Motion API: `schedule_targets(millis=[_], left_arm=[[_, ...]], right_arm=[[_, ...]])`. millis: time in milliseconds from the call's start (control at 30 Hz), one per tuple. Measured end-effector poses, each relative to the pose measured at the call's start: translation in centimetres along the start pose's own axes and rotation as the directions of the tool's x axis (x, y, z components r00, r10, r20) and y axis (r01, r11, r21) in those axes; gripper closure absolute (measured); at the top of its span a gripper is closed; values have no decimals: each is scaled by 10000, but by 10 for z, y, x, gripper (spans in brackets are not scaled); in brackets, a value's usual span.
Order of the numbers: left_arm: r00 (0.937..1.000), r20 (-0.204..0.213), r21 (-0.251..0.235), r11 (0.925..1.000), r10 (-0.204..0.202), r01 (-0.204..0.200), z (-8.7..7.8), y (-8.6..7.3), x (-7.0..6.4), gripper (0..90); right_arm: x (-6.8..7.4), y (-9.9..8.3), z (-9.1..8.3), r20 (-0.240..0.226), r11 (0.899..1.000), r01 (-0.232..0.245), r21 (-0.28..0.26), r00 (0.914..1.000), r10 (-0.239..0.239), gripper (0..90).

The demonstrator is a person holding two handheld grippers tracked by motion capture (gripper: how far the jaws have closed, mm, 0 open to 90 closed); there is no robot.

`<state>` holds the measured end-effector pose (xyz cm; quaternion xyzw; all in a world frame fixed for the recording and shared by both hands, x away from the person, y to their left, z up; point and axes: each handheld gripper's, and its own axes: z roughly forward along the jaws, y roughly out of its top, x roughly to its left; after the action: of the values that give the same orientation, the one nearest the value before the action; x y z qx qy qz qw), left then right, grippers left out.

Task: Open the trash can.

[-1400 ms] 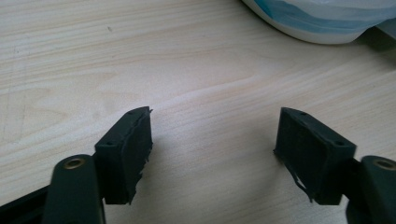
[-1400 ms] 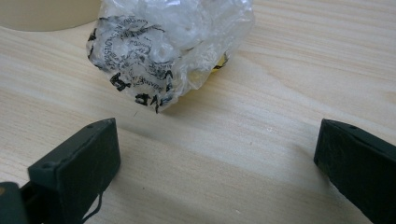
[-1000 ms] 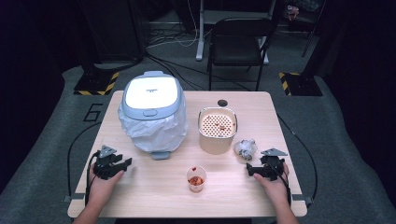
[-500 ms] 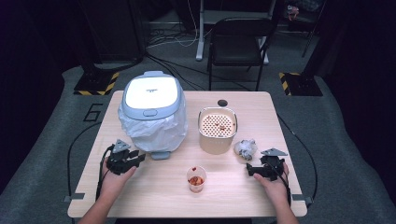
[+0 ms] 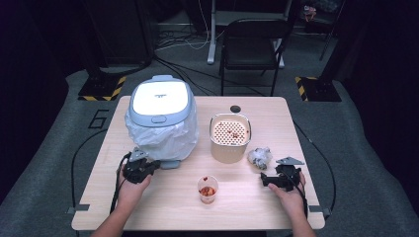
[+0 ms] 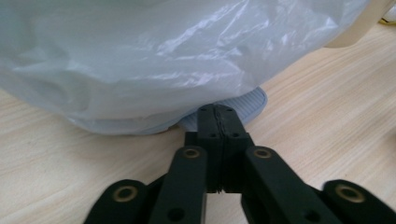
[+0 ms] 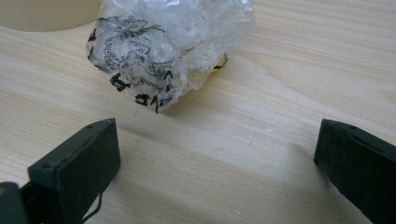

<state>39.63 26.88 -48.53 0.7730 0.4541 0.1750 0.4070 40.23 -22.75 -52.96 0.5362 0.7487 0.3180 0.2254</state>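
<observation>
Since the earlier frames, the left gripper (image 5: 148,165) has advanced, jaws clenched empty, to the foot of the bagged rice cooker (image 5: 160,118). Next it likely must part to grab the bag (image 6: 154,60). Right gripper (image 5: 266,180) waits released beside the crumpled wrapper (image 7: 163,51).

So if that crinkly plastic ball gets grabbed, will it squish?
Probably. The crumpled plastic wrapper looks thin and creased, so it would likely crush between the open jaws of the right hand-held gripper. It seems light and could slide on the smooth table if nudged.
</observation>
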Motion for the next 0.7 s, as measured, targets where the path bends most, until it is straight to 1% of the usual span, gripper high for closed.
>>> schedule_targets(millis=[33,67,100,167,233,267,333,367,400,433,467,500,533,600,633,700], left_arm=[[10000,2,-25,10000,40,-40,2,0,-1,900],[9998,71,118,9998,189,-189,3,1,-2,900],[9995,21,64,9995,302,-302,5,1,-3,900],[9986,-34,112,9985,535,-535,8,1,-6,900],[9983,-22,142,9982,582,-582,11,2,-7,900],[9986,66,161,9985,531,-532,12,2,-7,900],[9988,13,96,9987,498,-498,13,2,-7,900],[9991,175,110,9992,393,-395,15,3,-7,900],[9991,175,110,9992,393,-395,15,3,-7,900],[9995,289,-67,9999,143,-142,18,2,-8,900],[9994,291,28,9998,206,-207,19,3,-7,900],[9996,200,-47,9998,204,-203,21,3,-7,900],[9997,216,-46,10000,81,-80,22,2,-8,900],[9995,108,87,9996,281,-282,25,2,-7,900],[9996,183,112,9997,208,-210,27,1,-8,900],[9996,116,24,9997,257,-257,27,1,-9,900]], right_arm=[[0,0,0,-1,10000,1,-1,10000,-1,0],[0,0,0,0,10000,2,-2,10000,-2,0],[0,0,0,0,10000,3,1,10000,-3,0],[0,0,0,-1,10000,1,1,10000,-1,0],[0,0,0,1,10000,2,-2,10000,-2,0],[0,0,0,-1,10000,4,0,10000,-4,0],[0,0,0,0,10000,1,1,10000,-1,0],[0,0,0,0,10000,1,-4,10000,-1,0],[0,0,0,-1,10000,2,1,10000,-2,0],[0,0,0,1,10000,0,-1,10000,0,0],[0,0,0,0,10000,2,-2,10000,-2,0],[0,0,0,-1,10000,-3,-1,10000,3,0],[0,0,0,0,10000,-3,0,10000,3,0],[0,0,0,0,10000,-2,1,10000,2,0],[0,0,0,1,10000,2,-2,10000,-2,0],[0,0,0,-1,10000,3,-2,10000,-3,0]])
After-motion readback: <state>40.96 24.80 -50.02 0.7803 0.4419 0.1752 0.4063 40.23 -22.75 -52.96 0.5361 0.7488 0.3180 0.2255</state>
